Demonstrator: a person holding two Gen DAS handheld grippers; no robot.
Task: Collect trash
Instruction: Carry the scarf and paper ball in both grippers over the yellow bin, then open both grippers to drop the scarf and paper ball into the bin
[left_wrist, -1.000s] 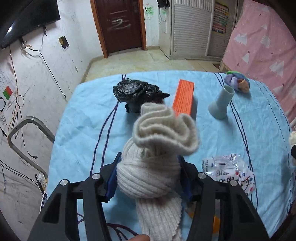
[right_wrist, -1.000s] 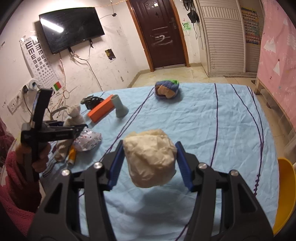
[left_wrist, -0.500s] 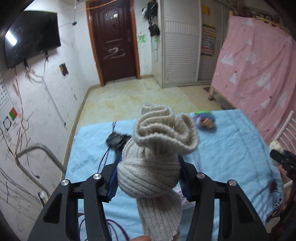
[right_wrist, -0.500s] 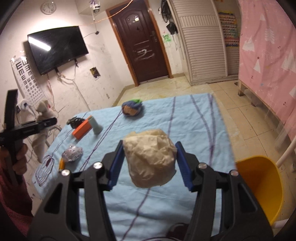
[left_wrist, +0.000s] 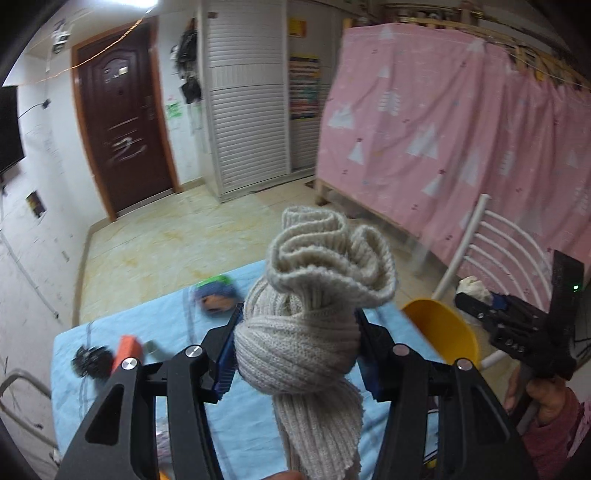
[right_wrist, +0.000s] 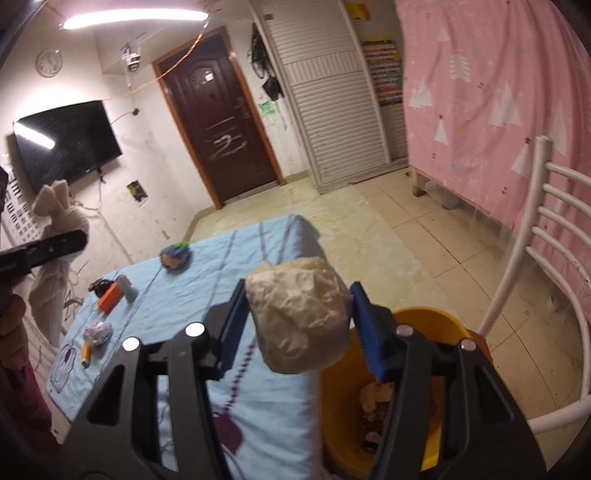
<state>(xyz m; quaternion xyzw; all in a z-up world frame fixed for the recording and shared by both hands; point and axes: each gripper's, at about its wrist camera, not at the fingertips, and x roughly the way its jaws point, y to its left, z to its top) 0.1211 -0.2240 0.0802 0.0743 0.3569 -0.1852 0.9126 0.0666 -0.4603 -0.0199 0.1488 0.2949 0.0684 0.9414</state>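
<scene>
My left gripper (left_wrist: 297, 343) is shut on a knotted beige knit sock (left_wrist: 306, 314), held high above the blue-clothed table (left_wrist: 122, 332). My right gripper (right_wrist: 297, 325) is shut on a crumpled cream paper wad (right_wrist: 299, 317), held above the table's right end and the rim of a yellow bin (right_wrist: 424, 391) with scraps inside. The bin also shows in the left wrist view (left_wrist: 443, 332), with the right gripper (left_wrist: 476, 295) just right of it. The sock shows at the far left of the right wrist view (right_wrist: 59, 225).
On the table lie a blue-and-orange cloth ball (right_wrist: 175, 254), an orange box (right_wrist: 110, 299), a grey funnel-shaped piece (right_wrist: 127, 290), a black bag (right_wrist: 99, 284), a foil wrapper (right_wrist: 98, 332) and an orange stick (right_wrist: 85, 356). A white chair (right_wrist: 535, 266) stands beside the bin.
Both grippers have risen and swung right toward the yellow bin, each keeping its load. The right gripper now hangs over the bin's rim; the table has receded in the left view.
</scene>
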